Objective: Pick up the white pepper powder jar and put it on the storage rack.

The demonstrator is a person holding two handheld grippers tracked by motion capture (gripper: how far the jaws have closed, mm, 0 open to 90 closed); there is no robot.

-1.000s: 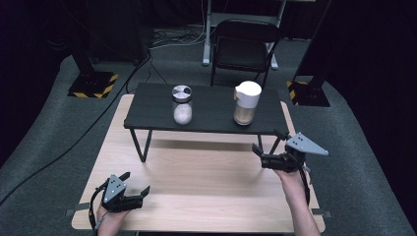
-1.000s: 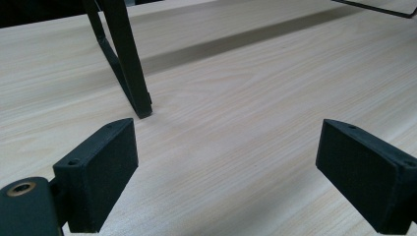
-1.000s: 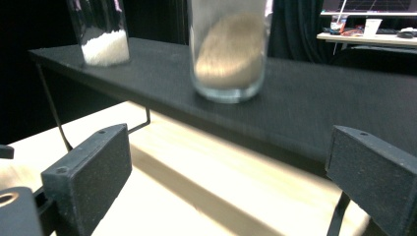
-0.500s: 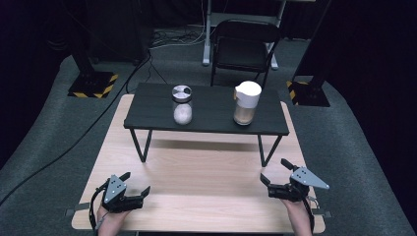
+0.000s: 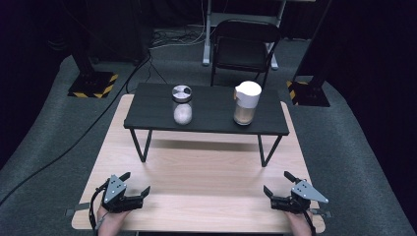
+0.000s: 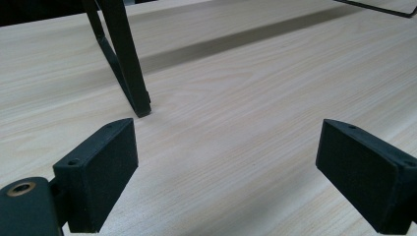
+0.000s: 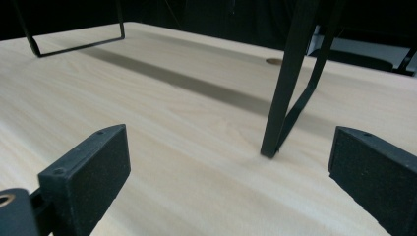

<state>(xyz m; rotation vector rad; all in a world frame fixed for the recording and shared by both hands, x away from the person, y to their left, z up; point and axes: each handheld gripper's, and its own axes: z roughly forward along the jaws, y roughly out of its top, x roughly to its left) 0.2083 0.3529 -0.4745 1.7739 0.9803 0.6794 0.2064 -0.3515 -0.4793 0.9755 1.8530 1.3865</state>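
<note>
Both tools rest released on the counter, well short of the jar and pitcher

The left tool lies low at the near left corner of the wooden counter, jaws spread wide with nothing between them; in the left gripper view a leg of the black stand meets the wood just ahead of its left jaw. The right tool lies at the near right corner, jaws likewise wide apart and empty; in the right gripper view another stand leg comes down just ahead, nearer its right jaw. The jar, with a metal lid and pale contents, stands upright on the stand far ahead of the left tool. The pitcher, white-lidded, stands upright far ahead of the right tool, well apart from the jar
</note>
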